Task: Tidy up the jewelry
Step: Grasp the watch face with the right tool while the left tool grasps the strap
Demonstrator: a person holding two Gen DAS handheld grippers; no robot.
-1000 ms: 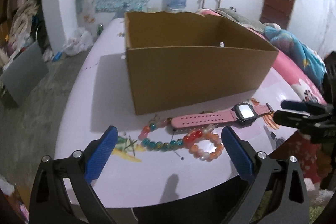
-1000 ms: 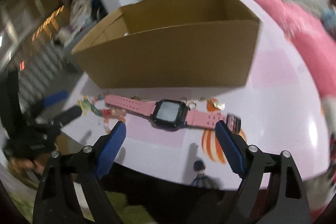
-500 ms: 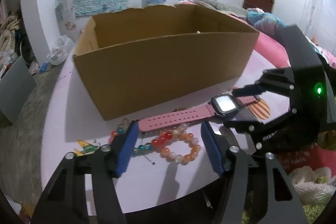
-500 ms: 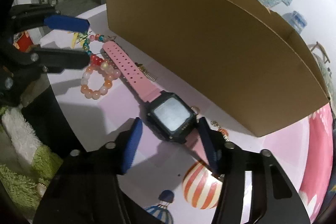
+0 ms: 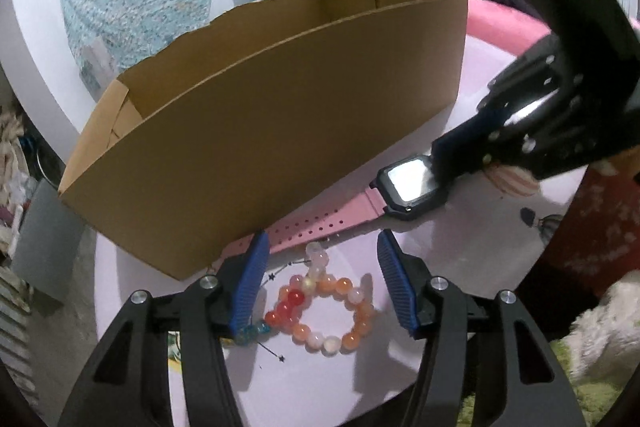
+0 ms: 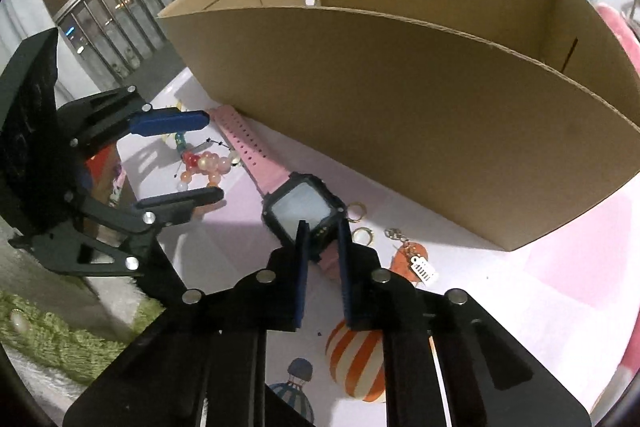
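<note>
Right gripper (image 6: 322, 243) pinches narrow on the pink watch (image 6: 304, 209) strap beside its case, flat on the table (image 6: 520, 291) before the cardboard box (image 6: 400, 99). Light, floppy strap, rigid case. Left gripper (image 5: 320, 283) gapes wide around the bead bracelet (image 5: 324, 311).

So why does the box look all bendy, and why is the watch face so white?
Left wrist view: the fisheye lens bows the cardboard box edges, and the watch screen reflects light as white glare. Right wrist view: the same curve on the box, the watch face only dull grey, the picture's edges blurry.
</note>
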